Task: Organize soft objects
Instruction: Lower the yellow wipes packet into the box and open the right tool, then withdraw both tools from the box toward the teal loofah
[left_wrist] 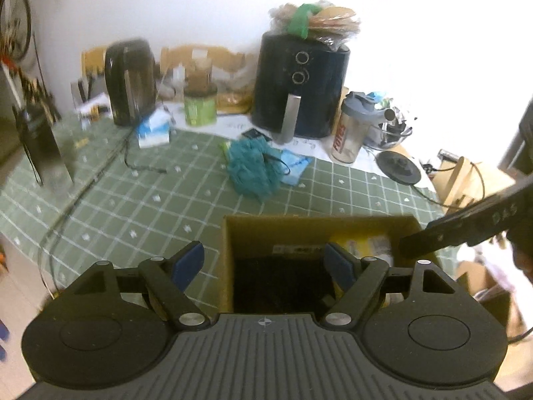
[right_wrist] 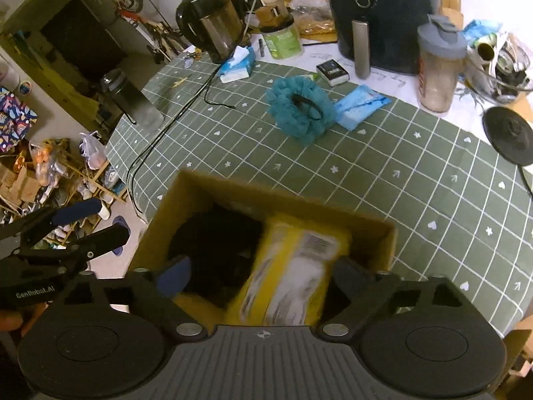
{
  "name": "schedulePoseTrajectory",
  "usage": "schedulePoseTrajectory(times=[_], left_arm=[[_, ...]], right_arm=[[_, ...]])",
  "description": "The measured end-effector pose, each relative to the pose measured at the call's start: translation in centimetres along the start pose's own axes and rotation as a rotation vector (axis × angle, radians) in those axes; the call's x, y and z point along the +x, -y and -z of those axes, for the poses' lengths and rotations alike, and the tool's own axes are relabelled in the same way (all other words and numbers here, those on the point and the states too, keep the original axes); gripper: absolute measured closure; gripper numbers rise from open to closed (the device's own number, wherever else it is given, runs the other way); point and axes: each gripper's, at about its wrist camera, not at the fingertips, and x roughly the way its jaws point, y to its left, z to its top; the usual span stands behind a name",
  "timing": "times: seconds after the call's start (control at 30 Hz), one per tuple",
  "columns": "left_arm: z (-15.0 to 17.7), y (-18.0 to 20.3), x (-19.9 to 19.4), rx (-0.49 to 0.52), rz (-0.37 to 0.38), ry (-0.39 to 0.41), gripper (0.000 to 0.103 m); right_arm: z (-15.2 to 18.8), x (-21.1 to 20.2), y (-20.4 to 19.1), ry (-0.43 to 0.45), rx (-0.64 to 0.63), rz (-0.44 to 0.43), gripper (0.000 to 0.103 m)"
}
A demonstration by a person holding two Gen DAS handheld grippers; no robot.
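Grippers: left gripper and right gripper both spread, empty, over box. Pinch teal pouf mid-bulk next.

Ahead of my tools a white wall backs the table under its green checked cloth. Hard white light floods in from my right. Down to my left, pale floor and a cluttered wooden rack.
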Motion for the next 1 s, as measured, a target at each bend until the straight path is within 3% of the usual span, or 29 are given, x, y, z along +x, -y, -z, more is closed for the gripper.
schedulePoseTrajectory(times=[0.17, 0.77, 1.0], left_arm=[[0.3, 0.8, -0.1, 0.052, -0.011, 0.007, 0.024], [-0.6, 0.4, 0.2, 0.074, -0.008, -0.027, 0.024], [-2.3, -0.4, 1.2, 0.089, 0.002, -0.021, 0.024]], right_arm=[[0.4, -0.2, -0.5, 0.017, -0.032, 0.033, 0.000], [2.1, -0.4, 0.6, 0.129, -0.025, 0.242, 0.000], [1.3, -0.2, 0.9, 0.142, -0.017, 0.273, 0.000]])
